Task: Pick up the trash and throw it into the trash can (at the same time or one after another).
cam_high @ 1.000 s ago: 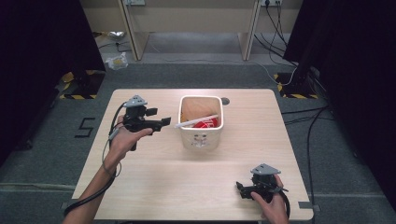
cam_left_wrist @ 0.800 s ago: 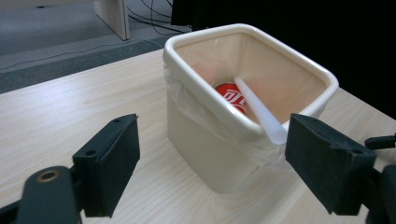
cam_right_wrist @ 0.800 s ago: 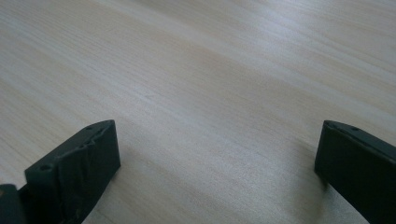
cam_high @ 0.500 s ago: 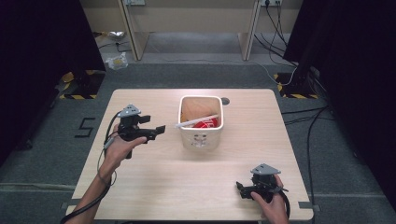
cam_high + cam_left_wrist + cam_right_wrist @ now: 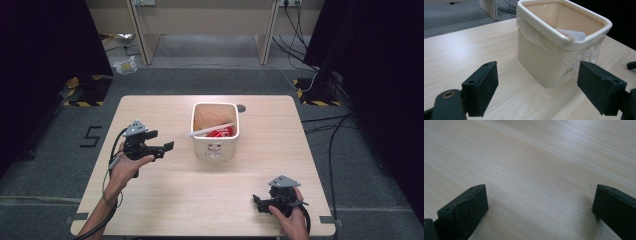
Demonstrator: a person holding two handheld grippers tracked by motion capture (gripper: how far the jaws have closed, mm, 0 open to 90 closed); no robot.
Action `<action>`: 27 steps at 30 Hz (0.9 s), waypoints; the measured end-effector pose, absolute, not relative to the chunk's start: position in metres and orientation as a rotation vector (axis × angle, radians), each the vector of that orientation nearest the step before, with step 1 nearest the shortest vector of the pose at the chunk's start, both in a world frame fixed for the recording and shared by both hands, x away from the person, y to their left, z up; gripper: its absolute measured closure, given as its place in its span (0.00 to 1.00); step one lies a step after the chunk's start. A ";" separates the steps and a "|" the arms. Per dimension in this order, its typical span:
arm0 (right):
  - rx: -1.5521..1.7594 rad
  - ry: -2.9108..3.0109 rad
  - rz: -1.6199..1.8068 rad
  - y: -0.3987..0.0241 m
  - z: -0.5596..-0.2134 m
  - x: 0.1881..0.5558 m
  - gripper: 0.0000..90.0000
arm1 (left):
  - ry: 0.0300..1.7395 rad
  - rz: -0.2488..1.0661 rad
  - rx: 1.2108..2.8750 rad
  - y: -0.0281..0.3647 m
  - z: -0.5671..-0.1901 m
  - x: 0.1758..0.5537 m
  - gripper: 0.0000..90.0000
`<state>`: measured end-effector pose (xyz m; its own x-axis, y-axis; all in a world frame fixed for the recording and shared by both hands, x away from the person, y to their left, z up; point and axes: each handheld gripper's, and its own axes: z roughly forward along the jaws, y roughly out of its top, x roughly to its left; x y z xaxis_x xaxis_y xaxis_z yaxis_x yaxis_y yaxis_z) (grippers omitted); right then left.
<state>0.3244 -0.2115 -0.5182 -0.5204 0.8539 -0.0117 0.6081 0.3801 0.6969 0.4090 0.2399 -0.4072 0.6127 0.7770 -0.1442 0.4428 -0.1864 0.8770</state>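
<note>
Altogether, 1 cream bin point(image 5: 216, 137), 1 table point(image 5: 200, 200), 2 claws, both spread apart.

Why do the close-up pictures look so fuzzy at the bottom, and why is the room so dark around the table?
Left gripper view: the near black tool is soft, the cream bin sharper. Right gripper view: the tool blurs, shadows on the wood. High view: the table is evenly lit, black at both sides.

Evenly and brightly lit from overhead across the pale wooden counter point(image 5: 200, 200), black darkness at both sides. Soft short shadows beside the cream plastic bin point(image 5: 544, 57). Slightly soft high view; blurred near jaws in both gripper views.
</note>
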 end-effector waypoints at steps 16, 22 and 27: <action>1.271 2.274 0.914 -0.212 -0.518 0.324 0.00 | 0.978 0.452 1.831 0.245 -0.428 0.389 0.18; 1.271 2.274 0.914 -0.211 -0.518 0.324 0.00 | 0.967 0.455 1.853 0.244 -0.438 0.383 0.18; 1.272 2.274 0.914 -0.211 -0.518 0.324 0.00 | 0.959 0.462 1.863 0.243 -0.445 0.380 0.18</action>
